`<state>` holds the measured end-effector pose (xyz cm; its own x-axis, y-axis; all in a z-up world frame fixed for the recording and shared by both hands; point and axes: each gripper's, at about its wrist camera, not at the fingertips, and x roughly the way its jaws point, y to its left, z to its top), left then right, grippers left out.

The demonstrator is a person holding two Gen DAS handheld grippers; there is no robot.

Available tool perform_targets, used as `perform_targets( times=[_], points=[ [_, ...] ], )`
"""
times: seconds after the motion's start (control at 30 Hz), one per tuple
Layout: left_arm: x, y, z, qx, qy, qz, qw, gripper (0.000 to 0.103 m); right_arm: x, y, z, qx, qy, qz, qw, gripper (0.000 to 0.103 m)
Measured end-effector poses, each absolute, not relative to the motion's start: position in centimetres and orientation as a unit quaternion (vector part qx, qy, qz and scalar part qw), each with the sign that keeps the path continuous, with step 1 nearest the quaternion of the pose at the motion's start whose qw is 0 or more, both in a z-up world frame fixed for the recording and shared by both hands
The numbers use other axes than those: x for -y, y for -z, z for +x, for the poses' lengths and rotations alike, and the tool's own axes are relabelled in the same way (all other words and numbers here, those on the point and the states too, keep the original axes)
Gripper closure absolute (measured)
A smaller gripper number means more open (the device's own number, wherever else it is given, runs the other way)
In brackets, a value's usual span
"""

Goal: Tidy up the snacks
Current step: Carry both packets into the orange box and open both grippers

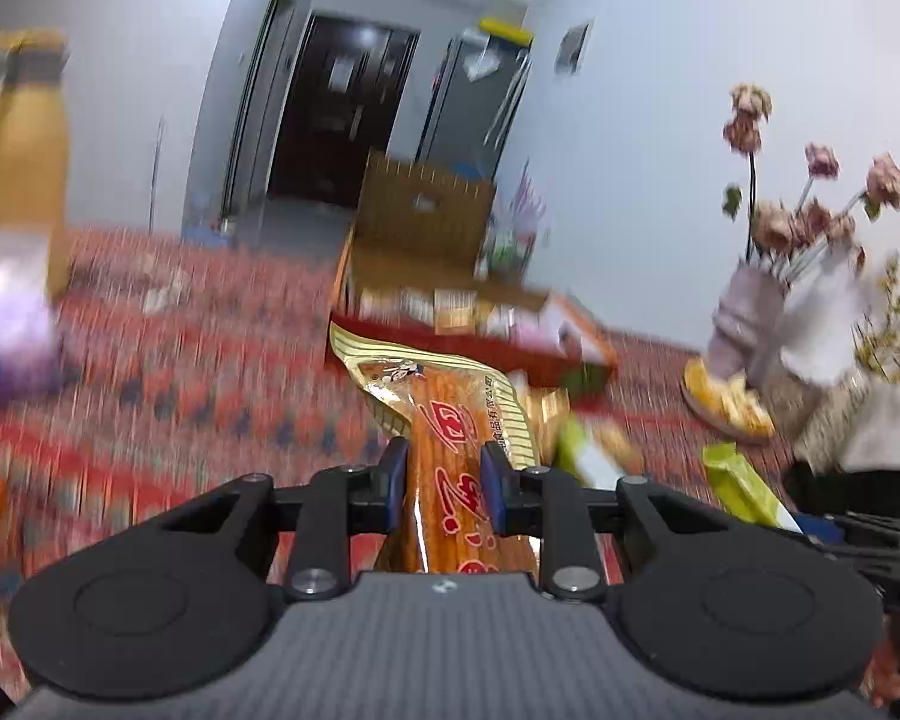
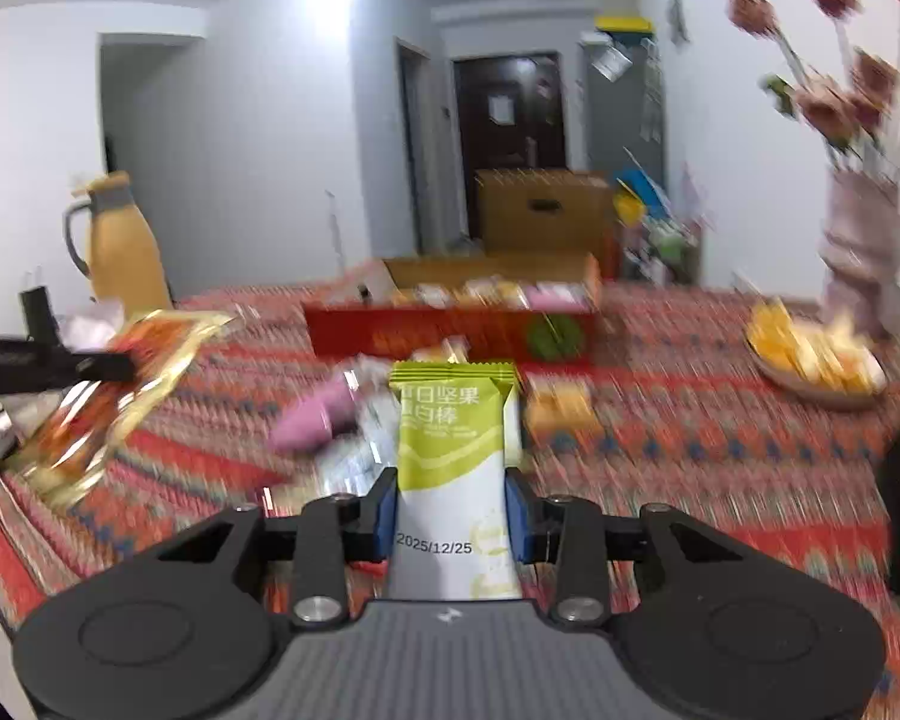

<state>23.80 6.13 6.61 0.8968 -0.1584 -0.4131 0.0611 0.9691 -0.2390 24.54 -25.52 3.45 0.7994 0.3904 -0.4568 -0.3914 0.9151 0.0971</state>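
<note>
Above the patterned tablecloth (image 2: 720, 450), your left gripper (image 1: 444, 480) clamps an orange snack packet (image 1: 450, 420), your right gripper (image 2: 453, 516) a green-and-white nut bar (image 2: 450, 462).

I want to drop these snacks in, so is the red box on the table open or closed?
Open. The red box has its lid flap raised behind it, and packets show over its front wall in both wrist views.
</note>
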Motion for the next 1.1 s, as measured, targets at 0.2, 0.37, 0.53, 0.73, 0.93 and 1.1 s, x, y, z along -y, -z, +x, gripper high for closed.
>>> perform_targets(
  times=[0.2, 0.37, 0.53, 0.73, 0.93, 1.1],
  points=[
    [-7.5, -10.2, 35.8, -0.217, 0.061, -0.125, 0.966, 0.077, 23.1, -7.4, 35.5, -0.237, -0.257, 0.014, 0.937, 0.068],
    [-8.4, -10.8, 47.7, -0.242, 0.041, -0.116, 0.962, 0.077, 19.6, -8.5, 48.6, -0.295, -0.263, 0.039, 0.918, 0.068],
    [-7.5, -6.8, 57.5, -0.303, 0.028, -0.061, 0.951, 0.077, 14.0, -4.8, 60.5, -0.388, -0.23, 0.028, 0.892, 0.068],
    [-7.6, -1.9, 62.4, -0.361, 0.026, -0.049, 0.931, 0.073, 10.2, 0.7, 66.8, -0.451, -0.19, 0.001, 0.872, 0.068],
    [-9.7, -2.9, 60.4, -0.329, 0.032, -0.079, 0.94, 0.06, 8.1, 2.3, 66.6, -0.465, -0.231, 0.049, 0.853, 0.063],
    [-9.9, -5.6, 58.8, -0.309, 0.013, -0.058, 0.949, 0.057, 8.9, 0.5, 65.3, -0.447, -0.211, 0.034, 0.869, 0.054]
  ],
)
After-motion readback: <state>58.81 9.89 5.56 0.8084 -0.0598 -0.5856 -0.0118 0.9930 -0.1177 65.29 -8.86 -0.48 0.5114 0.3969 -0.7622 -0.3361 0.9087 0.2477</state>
